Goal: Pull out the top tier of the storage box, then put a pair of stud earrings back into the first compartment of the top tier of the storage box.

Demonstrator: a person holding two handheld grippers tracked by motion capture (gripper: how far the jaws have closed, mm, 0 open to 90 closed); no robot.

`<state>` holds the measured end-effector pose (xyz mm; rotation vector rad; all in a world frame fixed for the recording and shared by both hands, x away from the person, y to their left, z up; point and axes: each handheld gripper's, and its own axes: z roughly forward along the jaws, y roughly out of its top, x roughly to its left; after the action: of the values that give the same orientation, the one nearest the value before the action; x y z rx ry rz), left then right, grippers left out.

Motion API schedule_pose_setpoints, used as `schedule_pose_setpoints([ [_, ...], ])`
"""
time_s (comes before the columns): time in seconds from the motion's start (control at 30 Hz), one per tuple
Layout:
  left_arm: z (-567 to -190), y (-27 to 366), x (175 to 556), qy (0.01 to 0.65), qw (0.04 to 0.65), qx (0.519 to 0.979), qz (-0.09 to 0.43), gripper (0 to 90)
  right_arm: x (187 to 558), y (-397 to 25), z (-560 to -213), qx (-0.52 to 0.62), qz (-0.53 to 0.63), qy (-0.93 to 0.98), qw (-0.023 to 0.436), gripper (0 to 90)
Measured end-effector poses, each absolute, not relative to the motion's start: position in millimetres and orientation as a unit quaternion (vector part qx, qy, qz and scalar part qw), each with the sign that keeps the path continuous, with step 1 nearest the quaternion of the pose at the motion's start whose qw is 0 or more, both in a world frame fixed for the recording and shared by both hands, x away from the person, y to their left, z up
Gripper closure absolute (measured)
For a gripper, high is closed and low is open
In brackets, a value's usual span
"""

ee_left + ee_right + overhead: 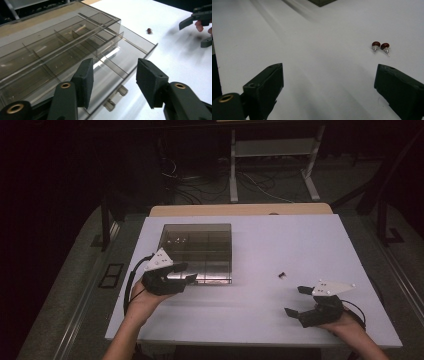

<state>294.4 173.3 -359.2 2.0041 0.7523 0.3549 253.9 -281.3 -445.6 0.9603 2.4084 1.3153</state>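
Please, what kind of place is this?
Probably a lab or workshop set up for recording: a bare white table, loose cables on the floor, a metal stand behind, and a dark room around.

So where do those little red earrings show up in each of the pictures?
High view: earrings right of centre on the white table, right of the clear box.
Left gripper view: upper right, beyond the box.
Right gripper view: right of centre.
Shared landmark: the box's corner.
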Motion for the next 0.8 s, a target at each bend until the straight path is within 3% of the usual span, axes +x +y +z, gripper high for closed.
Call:
schedule_pose_setpoints([
  [0.8, -385.6, 162.8, 257.1, 0.289, 0.473, 0.82, 0.141, 33.7, 252.8, -280.9, -445.3, 0.327, 0.449, 0.823, 0.118, 8.2],
])
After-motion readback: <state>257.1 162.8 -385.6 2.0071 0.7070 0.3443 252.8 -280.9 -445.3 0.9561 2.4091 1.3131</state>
